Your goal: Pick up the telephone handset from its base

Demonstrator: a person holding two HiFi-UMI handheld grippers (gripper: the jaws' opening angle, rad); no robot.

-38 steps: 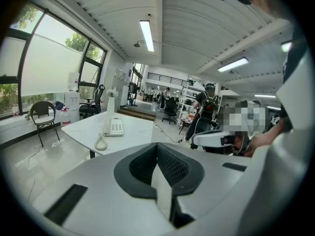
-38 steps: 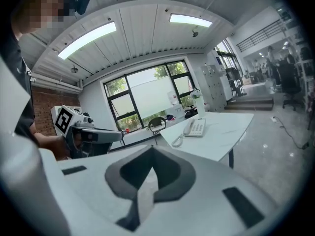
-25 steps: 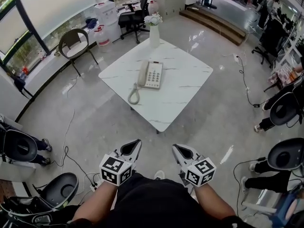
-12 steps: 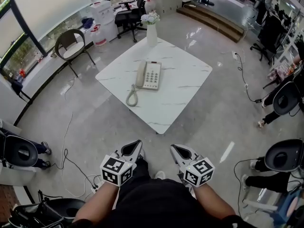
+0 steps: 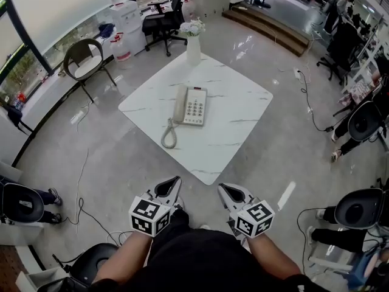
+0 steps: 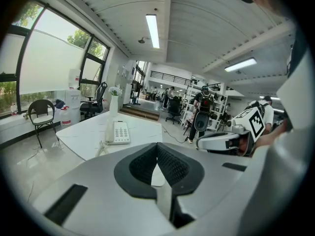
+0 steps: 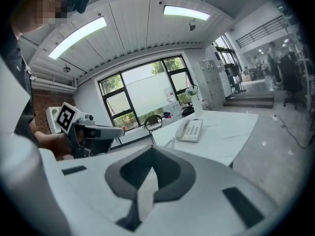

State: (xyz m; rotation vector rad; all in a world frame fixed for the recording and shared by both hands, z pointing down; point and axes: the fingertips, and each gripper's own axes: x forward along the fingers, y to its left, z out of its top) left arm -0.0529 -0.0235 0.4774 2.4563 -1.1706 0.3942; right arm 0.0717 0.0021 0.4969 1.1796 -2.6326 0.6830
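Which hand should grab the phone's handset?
Probably left: the handset lies on the left of the phone, roughly in line with the left gripper; the right gripper is further over.

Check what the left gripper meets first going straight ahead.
Probably the near corner of the white table; nothing stands before it. The telephone lies left of that line. Depth unclear.

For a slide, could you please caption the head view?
Left hand-held gripper and right hand-held gripper, shut, face beige telephone on white marble table.
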